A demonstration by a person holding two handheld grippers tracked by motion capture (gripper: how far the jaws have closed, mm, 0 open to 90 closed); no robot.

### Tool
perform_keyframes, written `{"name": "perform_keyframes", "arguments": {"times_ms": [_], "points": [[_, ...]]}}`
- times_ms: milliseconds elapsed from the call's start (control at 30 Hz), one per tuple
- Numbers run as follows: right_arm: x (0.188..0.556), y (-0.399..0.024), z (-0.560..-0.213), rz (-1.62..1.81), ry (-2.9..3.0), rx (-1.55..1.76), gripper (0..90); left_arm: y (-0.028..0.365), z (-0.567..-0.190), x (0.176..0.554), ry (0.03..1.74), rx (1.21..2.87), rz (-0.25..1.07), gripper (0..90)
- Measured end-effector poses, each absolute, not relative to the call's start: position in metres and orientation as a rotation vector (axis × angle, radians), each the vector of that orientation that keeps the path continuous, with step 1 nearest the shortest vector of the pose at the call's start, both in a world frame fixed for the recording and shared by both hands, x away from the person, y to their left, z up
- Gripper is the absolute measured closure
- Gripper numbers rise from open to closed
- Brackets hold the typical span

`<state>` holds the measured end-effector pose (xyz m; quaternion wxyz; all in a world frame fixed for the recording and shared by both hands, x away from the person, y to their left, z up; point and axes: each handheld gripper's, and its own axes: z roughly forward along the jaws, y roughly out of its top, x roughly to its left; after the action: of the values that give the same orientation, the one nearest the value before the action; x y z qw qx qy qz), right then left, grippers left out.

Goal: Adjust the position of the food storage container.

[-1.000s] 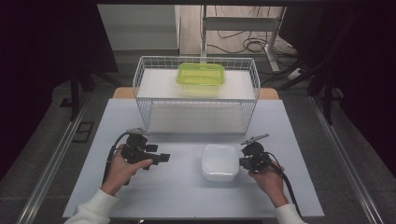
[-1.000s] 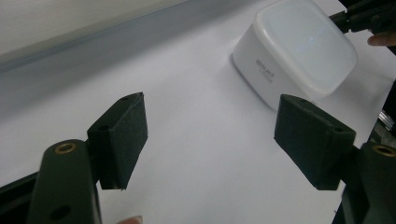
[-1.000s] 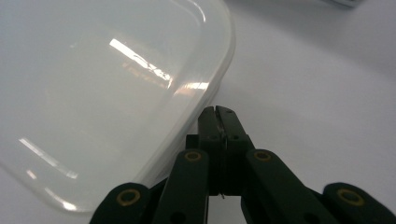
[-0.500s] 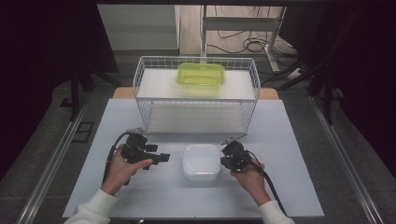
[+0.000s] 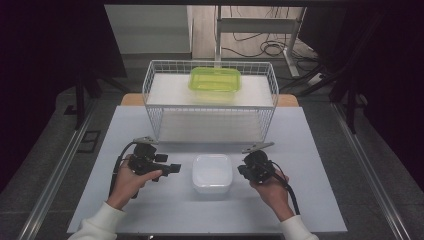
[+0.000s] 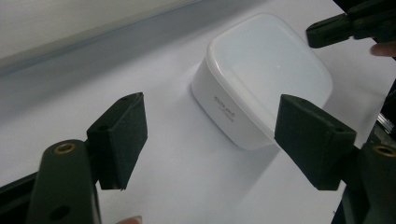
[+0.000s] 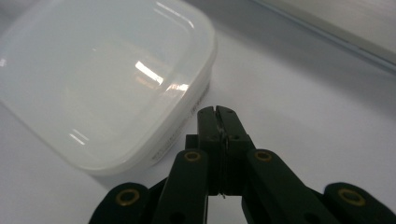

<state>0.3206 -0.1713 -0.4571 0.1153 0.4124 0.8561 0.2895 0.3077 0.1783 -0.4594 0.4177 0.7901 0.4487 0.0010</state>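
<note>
A person's two hands reach in from the near edge of a pale table (image 5: pixel 150 210), each holding a black two-jaw gripper. Between them, on the table, sits a white lidded container (image 5: pixel 212 173) with rounded corners.

The left hand (image 5: pixel 129 179) rests on the table to the left of the container, sleeve at the wrist. It holds the left gripper (image 5: pixel 172 169) level, pointing right toward the container. Its jaws are spread wide with nothing between them, and the container lies a little beyond the pads (image 6: pixel 122 135) in the left gripper view.

The right hand (image 5: pixel 272 189) is to the right of the container and angles its gripper (image 5: pixel 243 171) inward, tip just beside the container's right side, apart from it. In the right gripper view its jaws look pressed together with nothing between them; they have just been opening slightly.

Farther back stands a white wire basket (image 5: pixel 210 107) with a green container (image 5: pixel 215 80) in it.
</note>
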Motion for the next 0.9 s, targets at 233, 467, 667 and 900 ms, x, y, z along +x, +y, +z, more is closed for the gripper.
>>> {"name": "perform_keyframes", "arguments": {"times_ms": [233, 467, 667, 900], "points": [[0.313, -0.193, -0.446, 1.003, 2.448, 1.265, 47.6, 0.178, -0.457, 0.306, 1.144, 1.963, 0.015, 24.5], [0.316, -0.206, -0.445, 1.135, 2.439, 1.32, 33.4, 0.176, -0.456, 0.306, 1.14, 1.962, 0.023, 24.1], [0.315, -0.204, -0.446, 1.148, 2.456, 1.302, 30.8, 0.177, -0.455, 0.305, 1.142, 1.956, 0.021, 24.0], [0.316, -0.203, -0.447, 1.195, 2.459, 1.317, 29.9, 0.175, -0.453, 0.302, 1.14, 1.933, 0.034, 24.1]]}}
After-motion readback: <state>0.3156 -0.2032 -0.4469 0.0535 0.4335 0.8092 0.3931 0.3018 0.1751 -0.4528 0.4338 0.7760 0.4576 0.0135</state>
